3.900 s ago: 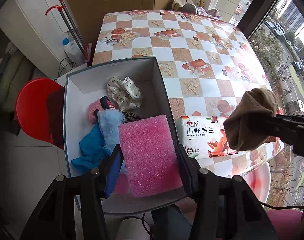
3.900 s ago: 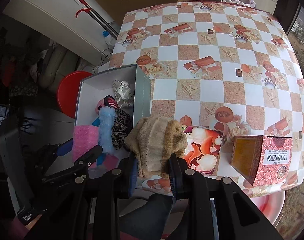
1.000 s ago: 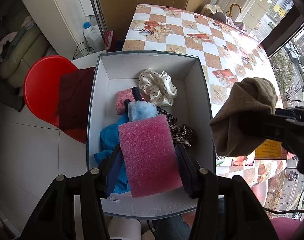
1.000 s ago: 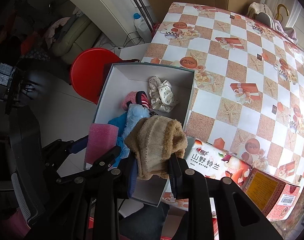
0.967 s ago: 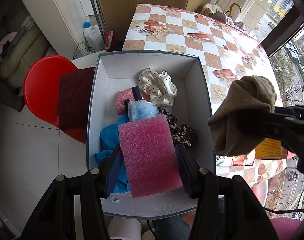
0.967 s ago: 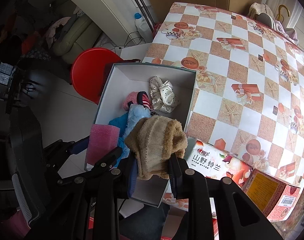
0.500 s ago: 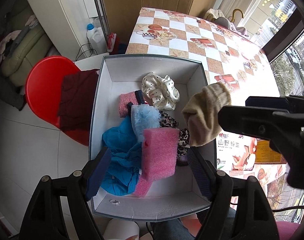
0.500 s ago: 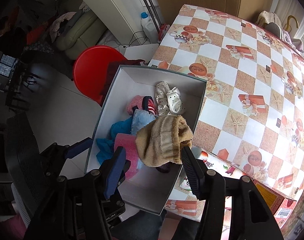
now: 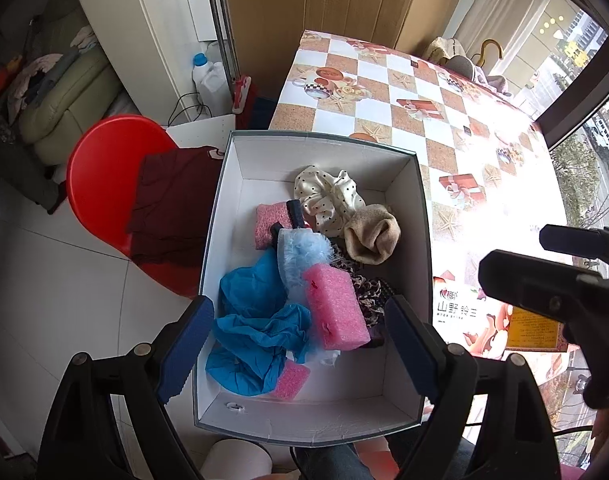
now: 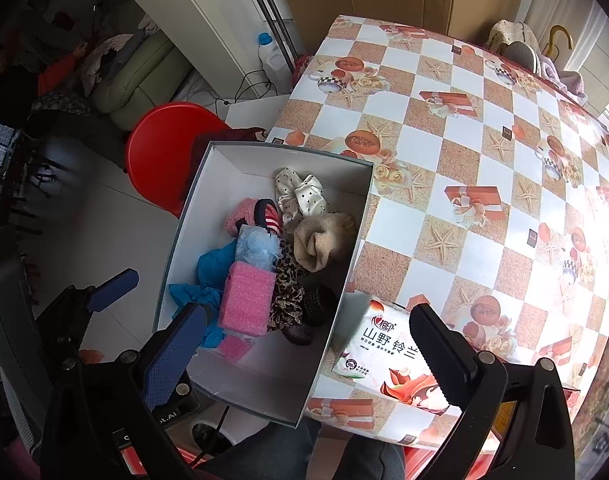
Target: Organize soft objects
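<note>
Evidently at the drop-off step: pink sponge and tan knit sock both lying loose in the white box, sponge low in the pile against the blue cloth, sock toward the box's right wall beside the dotted scrunchie. Left gripper opening, nothing between its blue pads, hanging over the near end of the box; right gripper opening likewise, wide and empty, straddling the box's right wall and the tissue pack. Next move, by judgement: lifting both clear of the box and looking over the table for any soft item not yet stowed; only boxed goods apparent there, so the sorting looks close to finished. From the left wrist view: the sock's open cuff, the small pink scrap at lower centre, and the orange carton at right. From the right wrist view alone: a dark knitted piece under the leopard-print fabric, plus far more of the checked tabletop at upper right.
</note>
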`<state>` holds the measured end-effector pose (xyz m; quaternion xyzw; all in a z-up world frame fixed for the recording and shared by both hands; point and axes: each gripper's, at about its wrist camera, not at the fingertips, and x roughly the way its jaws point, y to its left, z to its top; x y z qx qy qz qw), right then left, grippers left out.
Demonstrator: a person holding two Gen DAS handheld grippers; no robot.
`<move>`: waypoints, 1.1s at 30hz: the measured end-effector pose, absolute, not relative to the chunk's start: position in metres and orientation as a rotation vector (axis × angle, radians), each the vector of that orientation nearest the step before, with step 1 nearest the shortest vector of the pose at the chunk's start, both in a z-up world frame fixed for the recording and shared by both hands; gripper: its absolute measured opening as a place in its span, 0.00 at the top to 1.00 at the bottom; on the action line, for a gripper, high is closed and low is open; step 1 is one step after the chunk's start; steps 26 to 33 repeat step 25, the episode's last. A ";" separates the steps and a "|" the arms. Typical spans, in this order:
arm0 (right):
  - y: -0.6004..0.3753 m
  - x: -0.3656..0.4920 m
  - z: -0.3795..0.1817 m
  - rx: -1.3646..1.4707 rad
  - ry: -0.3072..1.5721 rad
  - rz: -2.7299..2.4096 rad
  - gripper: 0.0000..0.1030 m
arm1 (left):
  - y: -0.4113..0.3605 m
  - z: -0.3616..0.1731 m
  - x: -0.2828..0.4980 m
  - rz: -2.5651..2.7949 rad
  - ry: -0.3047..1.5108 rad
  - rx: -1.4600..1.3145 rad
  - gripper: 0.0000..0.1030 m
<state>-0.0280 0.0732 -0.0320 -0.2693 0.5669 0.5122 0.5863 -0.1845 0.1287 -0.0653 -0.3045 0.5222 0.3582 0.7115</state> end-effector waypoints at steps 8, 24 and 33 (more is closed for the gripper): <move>0.059 -0.029 -0.037 -0.654 1.315 1.134 0.01 | 0.119 -0.065 -0.184 0.804 1.204 -0.614 0.13; 0.047 -0.034 -0.048 -0.606 1.385 1.105 0.01 | 0.113 -0.063 -0.188 0.764 1.166 -0.612 0.13; 0.048 -0.035 -0.047 -0.603 1.385 1.106 0.01 | 0.114 -0.058 -0.189 0.755 1.138 -0.612 0.13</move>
